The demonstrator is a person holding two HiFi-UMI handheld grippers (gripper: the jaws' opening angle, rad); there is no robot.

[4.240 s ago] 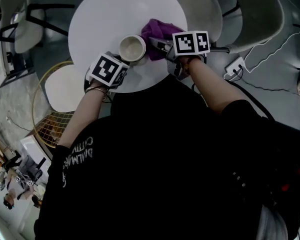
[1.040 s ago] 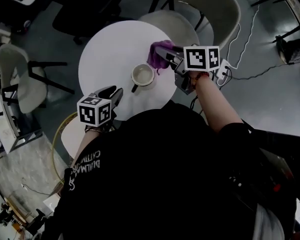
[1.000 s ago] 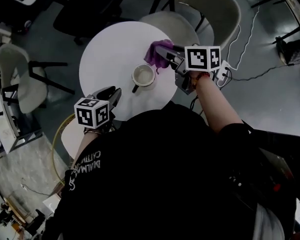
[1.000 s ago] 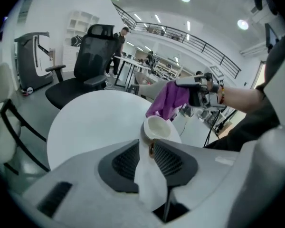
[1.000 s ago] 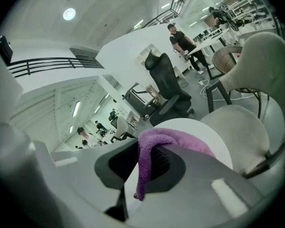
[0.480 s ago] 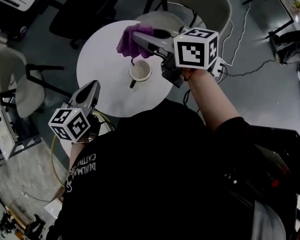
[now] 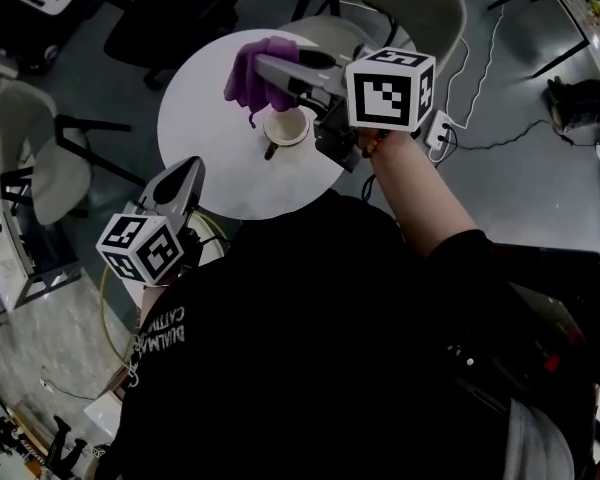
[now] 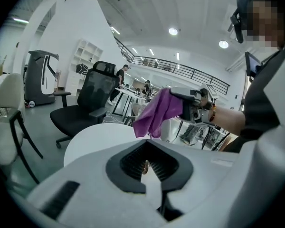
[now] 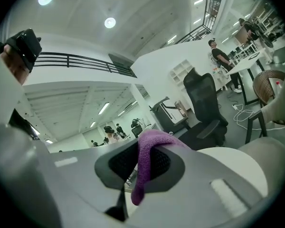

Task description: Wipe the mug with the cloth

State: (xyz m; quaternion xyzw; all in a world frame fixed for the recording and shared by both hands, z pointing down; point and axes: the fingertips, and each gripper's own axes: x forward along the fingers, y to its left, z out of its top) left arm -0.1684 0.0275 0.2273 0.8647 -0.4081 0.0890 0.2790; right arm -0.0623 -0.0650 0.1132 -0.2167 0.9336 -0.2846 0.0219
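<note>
The right tongs (image 7: 268, 71) are clamped on the purple cloth (image 7: 248, 78). In the right gripper view the cloth (image 9: 149, 158) is pinched between the two jaws. One fold goes over the top and a thin end hangs down. The right tongs (image 9: 143, 171) point out level, not down.

The cloth is up in the air, not on the table. In the head view it hangs at about 11 o'clock from the mug (image 7: 287, 126) and looks apart from it. In the left gripper view the cloth (image 8: 156, 113) hangs loose from the right tongs (image 8: 178, 95), above the white table (image 8: 92, 141).

The mug stands upright on the round white table (image 7: 215, 163), a little toward 3 o'clock from the middle. Its open top faces up. Its dark handle sticks out toward 7 o'clock. Nothing holds the mug.

The left tongs (image 7: 187, 171) are pressed together with nothing in them. In the left gripper view the jaws of the left tongs (image 8: 149, 167) meet in one line. These tongs hang over the table edge at about 7 o'clock, well apart from the mug, and they tip down a little.

A tan chair (image 7: 405, 8) stands at 1 o'clock from the table. A black chair (image 7: 175, 18) stands at 11 o'clock. A pale chair (image 7: 30, 153) stands at 9 o'clock.
</note>
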